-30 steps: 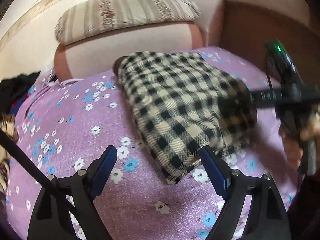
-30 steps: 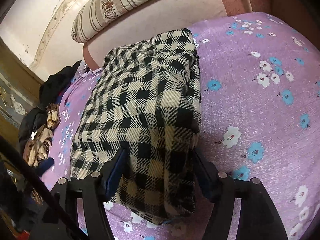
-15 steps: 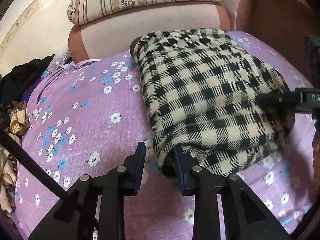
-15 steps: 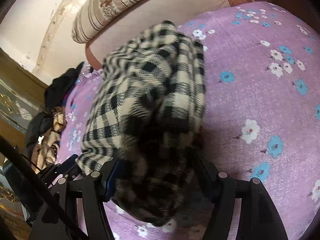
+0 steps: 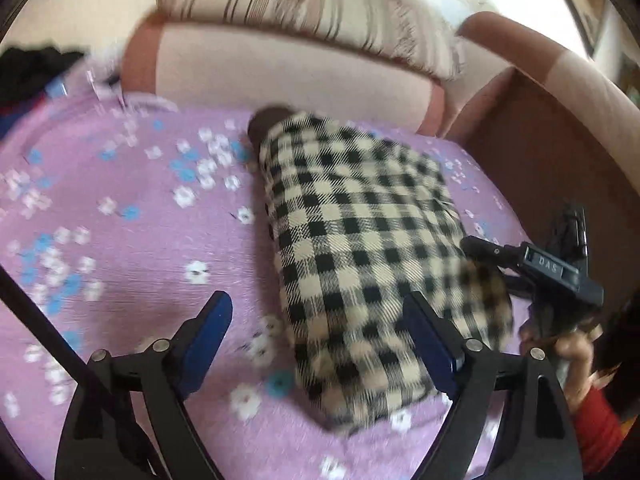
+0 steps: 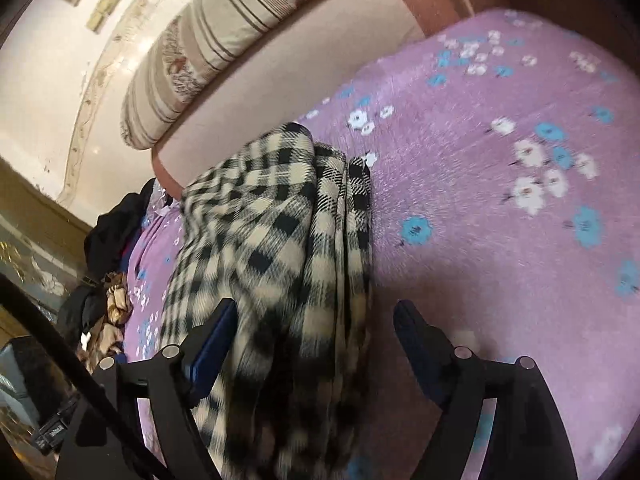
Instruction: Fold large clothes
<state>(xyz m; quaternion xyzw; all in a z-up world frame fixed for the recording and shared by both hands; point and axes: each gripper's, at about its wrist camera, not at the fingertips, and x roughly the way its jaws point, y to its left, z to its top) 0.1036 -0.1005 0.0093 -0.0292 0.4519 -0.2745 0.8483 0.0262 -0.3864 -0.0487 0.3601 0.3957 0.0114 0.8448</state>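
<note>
Checked garment (image 5: 360, 248) lay folded in a thick bundle on the purple flowered cover (image 5: 132, 256) of the sofa, and it looked nearly done.

Nearest in the left view, the left hand-held gripper (image 5: 320, 332) was wide open and held nothing. Its right finger sat over the near corner of the bundle, and its left finger hung over bare cover. The picture was blurry, so I could not tell if the finger touched the cloth.

The right hand-held gripper (image 6: 316, 340) was wide open too. The near end of the bundle sat between its fingers, close to the left finger, but nothing was pinched. The folded layers showed as stacked edges along the right side of the bundle.

My guess was that the step in hand was letting go and tidying the bundle. To do it well, both grippers should lift away slowly so no finger drags a layer out. If an edge sticks out, a soft push from the side should line it up. A quick pull could open the fold again.

Farther back, the far end of the bundle lay near the pink backrest (image 5: 288, 80). A striped cushion (image 5: 312, 12) rested on top of it. Dark clothes (image 6: 108, 236) lay in a heap well off to the left.
</note>
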